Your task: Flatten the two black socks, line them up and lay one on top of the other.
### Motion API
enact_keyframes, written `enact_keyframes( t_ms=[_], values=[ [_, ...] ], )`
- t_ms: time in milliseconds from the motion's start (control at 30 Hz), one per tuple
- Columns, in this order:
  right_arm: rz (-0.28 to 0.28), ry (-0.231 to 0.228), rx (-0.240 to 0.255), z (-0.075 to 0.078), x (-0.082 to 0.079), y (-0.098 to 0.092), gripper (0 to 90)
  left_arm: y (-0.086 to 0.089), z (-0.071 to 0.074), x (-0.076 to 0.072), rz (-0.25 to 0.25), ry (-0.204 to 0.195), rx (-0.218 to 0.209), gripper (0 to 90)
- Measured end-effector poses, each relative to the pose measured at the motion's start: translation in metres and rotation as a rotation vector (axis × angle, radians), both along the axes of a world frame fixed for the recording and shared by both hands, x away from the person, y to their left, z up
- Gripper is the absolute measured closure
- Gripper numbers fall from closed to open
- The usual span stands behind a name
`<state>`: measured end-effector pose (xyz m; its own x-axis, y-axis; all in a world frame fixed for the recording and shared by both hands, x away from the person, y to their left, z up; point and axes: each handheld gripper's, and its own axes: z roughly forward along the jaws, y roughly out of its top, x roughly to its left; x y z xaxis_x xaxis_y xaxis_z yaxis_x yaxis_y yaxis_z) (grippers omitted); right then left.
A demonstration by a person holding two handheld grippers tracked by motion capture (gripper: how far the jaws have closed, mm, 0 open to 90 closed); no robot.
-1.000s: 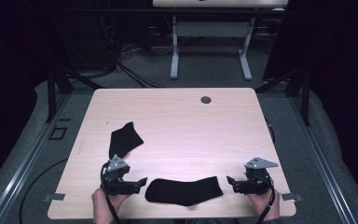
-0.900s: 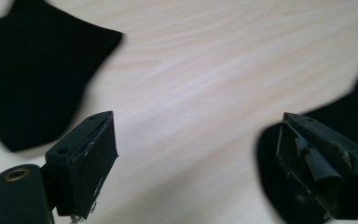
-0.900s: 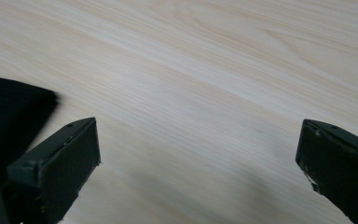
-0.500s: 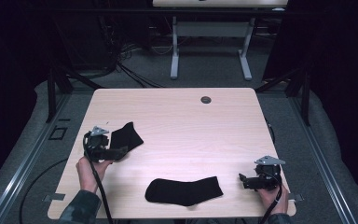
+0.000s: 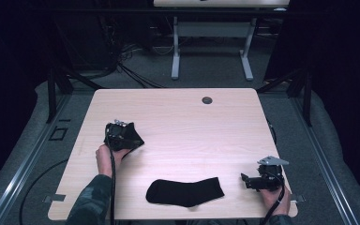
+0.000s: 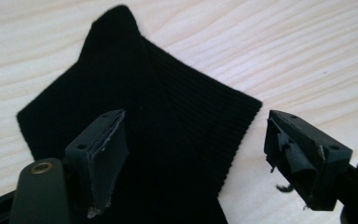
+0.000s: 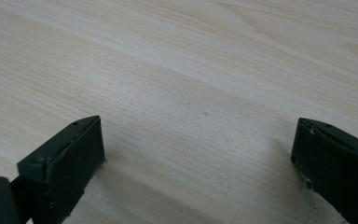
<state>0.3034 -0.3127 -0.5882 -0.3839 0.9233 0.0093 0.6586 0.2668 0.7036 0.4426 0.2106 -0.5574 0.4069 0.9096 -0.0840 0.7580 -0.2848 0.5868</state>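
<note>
Left gripper (image 5: 122, 136): over the far sock (image 6: 140, 135) at the table's (image 5: 183, 117) left side; jaws wide apart and just closing a little, one over the sock, one beside its edge, pads not pressing it.
Near sock (image 5: 185, 192): flat at the front edge, between both grippers.
Right gripper (image 5: 246, 180): front right corner, jaws spread wide over bare wood, holding nothing.

At the table's left, the left gripper (image 5: 120, 136) covers most of a black sock (image 5: 135, 140) in the high view, leaving only one corner visible. In the left gripper view, the sock's (image 6: 158, 140) lower part runs off the bottom edge. The small dark disc (image 5: 207, 100) near the far edge is perhaps a cable port, too small to tell.
</note>
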Motion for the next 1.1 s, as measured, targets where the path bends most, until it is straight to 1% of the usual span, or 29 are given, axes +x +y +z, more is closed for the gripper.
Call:
enact_keyframes(
  t_ms=[67,100,200,233,300,367,400,433,467,600,633,733,800,933,1067,1100],
  values=[
    [0.003,0.002,-0.002,0.0002,-0.0002,-0.0003,1.9,0.0005,-0.0022,0.0015,0.001,0.007,0.003,24.2],
    [0.003,0.004,-0.002,0.0003,-0.0002,-0.0003,1.9,0.0003,-0.0057,0.0038,-0.007,0.025,0.020,25.7],
    [0.003,0.003,-0.002,0.0002,-0.0002,-0.0003,1.9,-0.0014,-0.0058,0.0042,-0.016,0.025,0.037,29.6],
    [0.004,0.004,-0.004,0.0004,-0.0001,-0.0004,1.9,-0.0017,-0.0062,0.0043,-0.020,0.023,0.052,31.6],
    [0.001,0.002,-0.002,0.0002,-0.0001,-0.0003,1.9,-0.0022,-0.0065,0.0037,-0.016,0.021,0.060,34.7],
    [0.005,0.004,-0.004,0.0003,-0.0002,-0.0006,2.0,-0.0034,-0.0060,0.0032,-0.021,0.022,0.082,38.7],
    [0.005,0.004,-0.004,0.0003,-0.0002,-0.0006,2.0,-0.0034,-0.0060,0.0032,-0.021,0.022,0.082,40.5],
    [0.003,0.004,-0.003,0.0003,-0.0002,-0.0005,2.1,-0.0032,-0.0059,0.0031,-0.024,0.018,0.091,42.6],
    [0.003,0.004,-0.003,0.0003,-0.0002,-0.0005,2.1,-0.0030,-0.0058,0.0029,-0.025,0.016,0.096,42.6],
    [-0.002,0.001,-0.004,0.0003,-0.0004,-0.0007,2.7,-0.0001,-0.0055,0.0018,-0.007,0.008,0.095,52.5],
    [-0.004,-0.001,-0.001,0.0001,-0.0003,-0.0007,2.7,0.0004,-0.0049,0.0018,-0.007,0.009,0.103,57.8],
    [-0.004,-0.005,0.000,-0.0002,-0.0003,-0.0008,3.0,0.0017,-0.0047,0.0019,0.003,0.006,0.106,66.3],
    [-0.005,-0.005,0.000,-0.0002,-0.0002,-0.0008,3.0,0.0031,-0.0047,0.0021,0.005,0.003,0.107,69.7],
    [-0.006,-0.006,0.000,-0.0002,-0.0003,-0.0009,3.3,0.0036,-0.0047,0.0021,0.015,0.001,0.108,73.5],
    [-0.006,-0.006,0.000,-0.0002,-0.0003,-0.0009,3.4,0.0054,-0.0050,0.0021,0.018,-0.002,0.096,76.0],
    [-0.008,-0.008,0.003,-0.0003,-0.0001,-0.0008,3.4,0.0063,-0.0051,0.0018,0.023,-0.001,0.087,76.5]
  ],
)
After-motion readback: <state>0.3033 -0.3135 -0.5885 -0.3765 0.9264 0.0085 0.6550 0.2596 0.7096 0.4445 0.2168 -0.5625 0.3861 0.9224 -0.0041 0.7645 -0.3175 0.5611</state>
